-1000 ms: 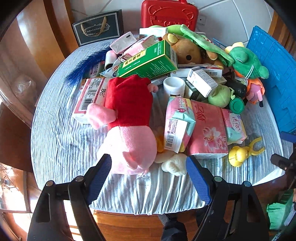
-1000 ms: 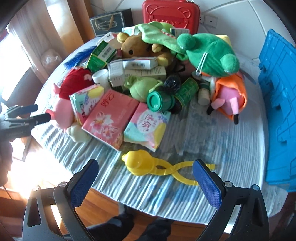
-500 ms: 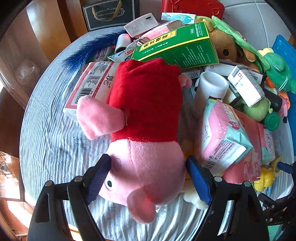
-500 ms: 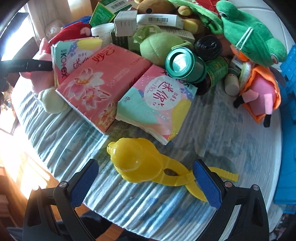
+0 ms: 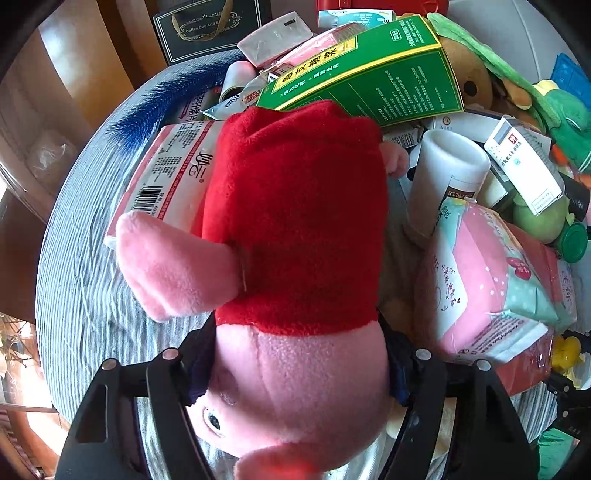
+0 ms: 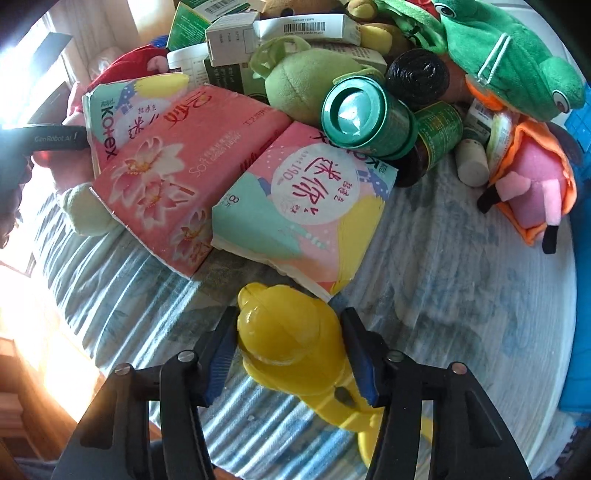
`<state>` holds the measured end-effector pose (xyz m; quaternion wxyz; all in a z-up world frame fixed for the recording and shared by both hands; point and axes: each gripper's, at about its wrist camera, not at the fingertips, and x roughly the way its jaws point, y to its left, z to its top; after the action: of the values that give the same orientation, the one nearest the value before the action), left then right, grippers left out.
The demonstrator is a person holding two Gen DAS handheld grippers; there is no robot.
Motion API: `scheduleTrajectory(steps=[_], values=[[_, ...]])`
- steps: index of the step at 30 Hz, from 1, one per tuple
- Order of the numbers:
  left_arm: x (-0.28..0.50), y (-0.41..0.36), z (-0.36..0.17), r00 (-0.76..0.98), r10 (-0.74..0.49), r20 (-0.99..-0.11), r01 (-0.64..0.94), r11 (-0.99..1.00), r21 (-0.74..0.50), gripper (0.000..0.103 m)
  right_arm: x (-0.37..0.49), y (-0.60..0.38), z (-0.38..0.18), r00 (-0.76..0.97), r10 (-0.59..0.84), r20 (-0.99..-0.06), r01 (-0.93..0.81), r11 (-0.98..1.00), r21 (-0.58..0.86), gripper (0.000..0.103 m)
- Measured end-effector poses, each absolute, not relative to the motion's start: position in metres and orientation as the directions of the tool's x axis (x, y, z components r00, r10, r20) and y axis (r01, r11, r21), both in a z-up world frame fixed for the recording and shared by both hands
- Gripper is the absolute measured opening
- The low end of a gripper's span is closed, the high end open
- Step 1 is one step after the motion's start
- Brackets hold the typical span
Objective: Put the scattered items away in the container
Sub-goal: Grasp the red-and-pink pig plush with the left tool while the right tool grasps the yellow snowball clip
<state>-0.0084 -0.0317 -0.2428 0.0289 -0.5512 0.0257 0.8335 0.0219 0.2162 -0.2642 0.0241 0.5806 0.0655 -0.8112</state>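
A pink plush pig in a red shirt [image 5: 295, 236] lies head-down toward me on the striped tablecloth. My left gripper [image 5: 295, 365] has closed its blue pads on both sides of the pig's head. In the right wrist view a yellow duck-shaped plastic clip toy [image 6: 291, 343] lies near the table's front edge. My right gripper [image 6: 291, 354] has closed on its round head. The blue container [image 6: 580, 258] shows only as an edge at the far right.
A heap fills the table: a green box [image 5: 369, 74], white bottle [image 5: 447, 173], pink tissue packs [image 6: 177, 177], Kotex pack [image 6: 306, 206], green can [image 6: 365, 114], green frog plush [image 6: 509, 55], orange-pink plush [image 6: 532, 188]. A red case [image 5: 380, 5] stands behind.
Both grippers moved forward and closed: the left onto the pig's head, the right onto the yellow clip toy's head. Both were open and apart from them a second ago.
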Motion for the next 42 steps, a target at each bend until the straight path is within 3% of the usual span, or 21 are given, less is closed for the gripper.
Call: scheduleTrajectory(steps=[42], values=[[0.031,-0.022,-0.142,-0.519,0.050,-0.853,-0.082,-0.997,-0.009,0.065,0.024,0.246,-0.153,-0.514,0.015,-0.857,0.016,-1.000,-0.027,0.054]])
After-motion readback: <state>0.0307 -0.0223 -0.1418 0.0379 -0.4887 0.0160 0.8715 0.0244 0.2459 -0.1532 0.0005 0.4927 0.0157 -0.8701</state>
